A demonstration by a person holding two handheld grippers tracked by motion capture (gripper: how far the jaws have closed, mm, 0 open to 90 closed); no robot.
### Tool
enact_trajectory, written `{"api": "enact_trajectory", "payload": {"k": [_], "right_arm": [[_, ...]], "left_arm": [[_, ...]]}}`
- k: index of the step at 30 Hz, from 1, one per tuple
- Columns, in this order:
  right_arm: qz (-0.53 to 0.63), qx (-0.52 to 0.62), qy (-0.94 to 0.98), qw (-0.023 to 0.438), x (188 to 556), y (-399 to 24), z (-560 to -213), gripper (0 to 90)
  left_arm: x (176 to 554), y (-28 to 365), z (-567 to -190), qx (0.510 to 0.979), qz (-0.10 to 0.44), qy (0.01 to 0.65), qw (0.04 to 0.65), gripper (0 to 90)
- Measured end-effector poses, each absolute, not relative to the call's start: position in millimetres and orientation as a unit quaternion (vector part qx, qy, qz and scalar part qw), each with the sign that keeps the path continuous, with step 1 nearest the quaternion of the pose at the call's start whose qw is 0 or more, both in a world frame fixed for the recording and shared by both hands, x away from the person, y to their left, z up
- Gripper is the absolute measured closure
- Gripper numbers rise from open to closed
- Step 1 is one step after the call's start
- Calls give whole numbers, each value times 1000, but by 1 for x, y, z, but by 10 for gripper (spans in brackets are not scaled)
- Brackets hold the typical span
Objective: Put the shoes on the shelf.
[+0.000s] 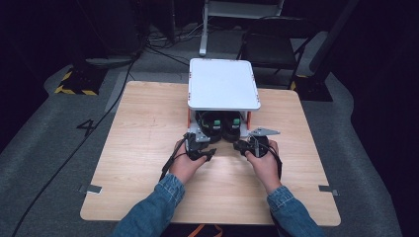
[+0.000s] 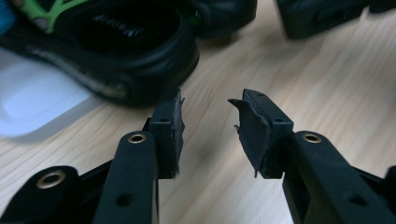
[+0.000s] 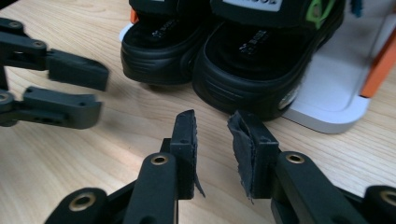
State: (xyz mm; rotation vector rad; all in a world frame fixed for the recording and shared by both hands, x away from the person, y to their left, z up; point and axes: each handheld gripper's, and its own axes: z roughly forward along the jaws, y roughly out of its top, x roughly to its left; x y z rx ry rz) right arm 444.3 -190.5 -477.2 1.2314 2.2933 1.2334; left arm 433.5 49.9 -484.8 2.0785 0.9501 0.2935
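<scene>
Black rubber sandals with green strap trim, a pair, stand side by side on the lower level of a small white two-tier rack with orange posts (image 1: 225,84), which sits at the far middle of the pale wooden table (image 1: 143,123). Left sandal (image 3: 161,46) and right sandal (image 3: 261,65) point their heels toward the person, and the heels overhang the front rim of the white base plate (image 3: 327,102) onto bare wood. The rack's top shelf covers the toes from above.

Left claw (image 1: 201,148) lies low over the table just before the left sandal's heel; in the left gripper view a narrow gap separates its worn black pads (image 2: 170,126), with nothing between them, and the heel (image 2: 140,70) lies just beyond the tips, apart from them. The log-free reading from that view is that the jaws are drawn in and empty.

Right claw (image 1: 247,145) faces the right sandal's heel; its pads (image 3: 187,140) also stand narrowly apart on nothing, just short of the heel rim.

Open table spreads wide to both sides of the rack and toward the person's denim sleeves (image 1: 158,205); the table's edges lie well apart from both claws.
</scene>
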Motion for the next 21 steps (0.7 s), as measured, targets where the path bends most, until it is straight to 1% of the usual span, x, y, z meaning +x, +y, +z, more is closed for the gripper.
{"api": "enact_trajectory", "payload": {"k": [2, 3, 4, 6, 10, 12, 16, 19, 21], "right_arm": [[420, 425, 791, 132, 448, -188, -481, 701], [417, 429, 790, 135, 450, -188, -482, 695], [416, 434, 787, 139, 451, -188, -484, 686], [407, 445, 783, 153, 453, -189, -486, 659], [406, 461, 771, 167, 458, -191, -491, 577], [414, 458, 769, 163, 459, -191, -492, 569], [416, 445, 775, 171, 461, -185, -491, 554], [405, 438, 784, 173, 467, -182, -493, 557], [406, 438, 782, 178, 471, -182, -493, 575]], "left_arm": [[439, 47, -487, 821, 116, 387, 404, 617], [440, 48, -486, 820, 115, 392, 402, 660], [441, 48, -485, 819, 110, 396, 401, 670], [441, 49, -485, 818, 110, 397, 401, 670], [440, 46, -484, 818, 129, 402, 390, 655], [441, 46, -485, 818, 139, 403, 386, 637], [444, 50, -487, 809, 141, 416, 391, 607], [448, 51, -489, 804, 144, 419, 395, 590], [451, 52, -491, 800, 147, 422, 400, 586]]}}
